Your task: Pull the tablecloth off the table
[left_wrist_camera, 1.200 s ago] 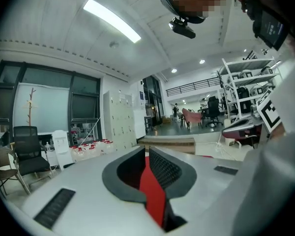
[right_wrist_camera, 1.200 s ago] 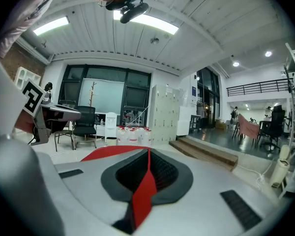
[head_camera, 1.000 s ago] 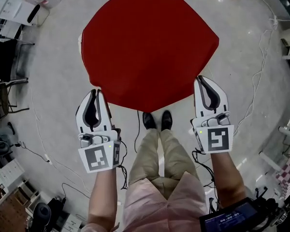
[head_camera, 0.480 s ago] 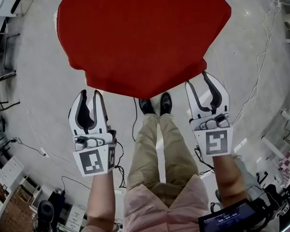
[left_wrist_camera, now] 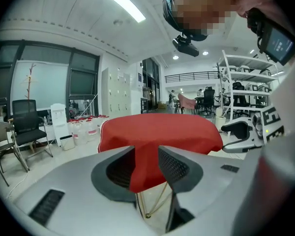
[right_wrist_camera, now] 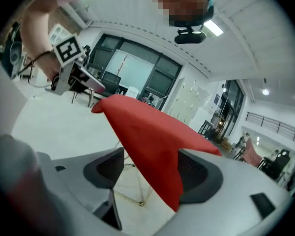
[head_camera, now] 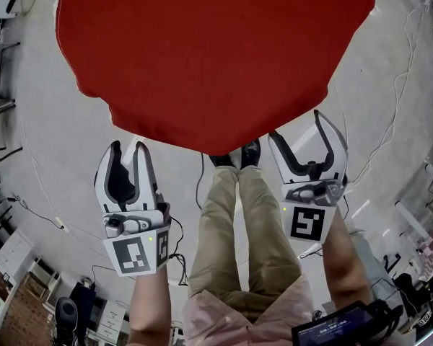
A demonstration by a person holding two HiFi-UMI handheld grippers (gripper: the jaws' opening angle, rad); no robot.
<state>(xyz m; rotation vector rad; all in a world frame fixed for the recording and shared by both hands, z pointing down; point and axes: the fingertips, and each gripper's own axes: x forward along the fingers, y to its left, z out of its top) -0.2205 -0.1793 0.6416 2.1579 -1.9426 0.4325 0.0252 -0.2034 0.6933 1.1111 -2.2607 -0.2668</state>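
Tablecloth (head_camera: 216, 56) — plain red, spread over the whole surface, with a many-sided outline from above. Its top lies smooth. The edges droop all round and the corners hang in soft points. Beneath it — thin metal legs (left_wrist_camera: 147, 214), slanting down to the pale floor.

Tablecloth (head_camera: 209, 56) over the table legs (left_wrist_camera: 146, 205), person's shoes (head_camera: 250, 152) just before its near edge, chair (left_wrist_camera: 25, 127) well off left

A person wears a pale pink top (head_camera: 238, 316), khaki trousers (head_camera: 234, 222) and black shoes (head_camera: 250, 152). A black device with a lit screen (head_camera: 338, 329) sits on the right forearm; thin black cables (head_camera: 179, 247) hang beside both forearms.
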